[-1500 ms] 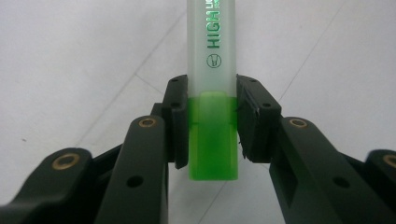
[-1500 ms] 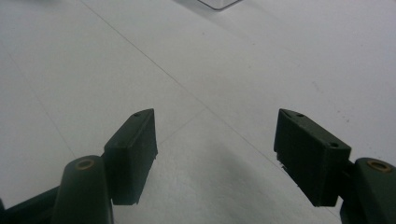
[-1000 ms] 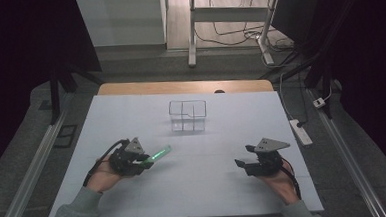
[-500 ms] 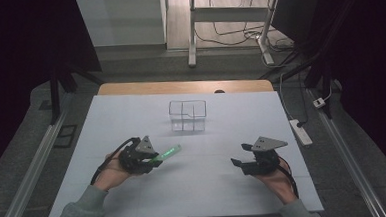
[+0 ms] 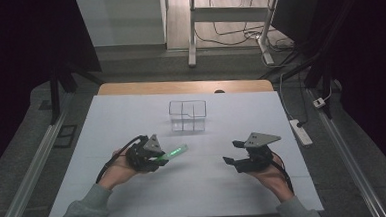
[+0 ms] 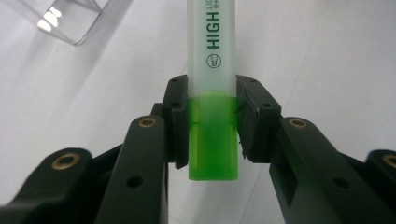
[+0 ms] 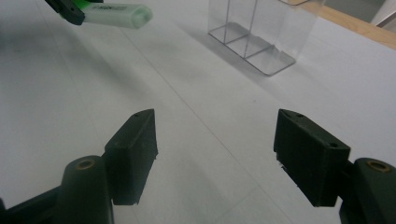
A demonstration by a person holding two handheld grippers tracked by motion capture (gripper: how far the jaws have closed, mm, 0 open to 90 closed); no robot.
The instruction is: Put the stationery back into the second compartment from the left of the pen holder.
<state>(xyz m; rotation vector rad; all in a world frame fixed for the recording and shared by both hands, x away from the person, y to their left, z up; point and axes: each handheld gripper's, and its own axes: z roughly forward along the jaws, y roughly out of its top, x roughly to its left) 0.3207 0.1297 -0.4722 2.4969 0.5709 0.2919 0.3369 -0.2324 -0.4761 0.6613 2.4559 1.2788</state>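
Observation:
A green highlighter (image 5: 177, 151) with a pale translucent cap is held off the white table, left of centre. My left gripper (image 5: 157, 158) is shut on it. In the left gripper view the pads (image 6: 180, 112) press both sides of the highlighter (image 6: 212, 56) where green body meets cap, and the cap end points away. My right gripper (image 5: 231, 152) hovers open at the right, and nothing lies between its jaws (image 7: 215, 140). A clear divided box (image 5: 188, 115) stands upright beyond both grippers. The right gripper view has the highlighter (image 7: 119, 15) at top left and the box (image 7: 252, 32) ahead.
A white sheet (image 5: 131, 116) covers the table, with a wooden strip (image 5: 130, 88) bare along the far edge. A power strip (image 5: 301, 132) lies on the floor past the right edge. Metal rails run along both sides of the table.
My left hand has carried the highlighter to the right, nearer the clear box. My right gripper has shifted slightly left and up, still open.

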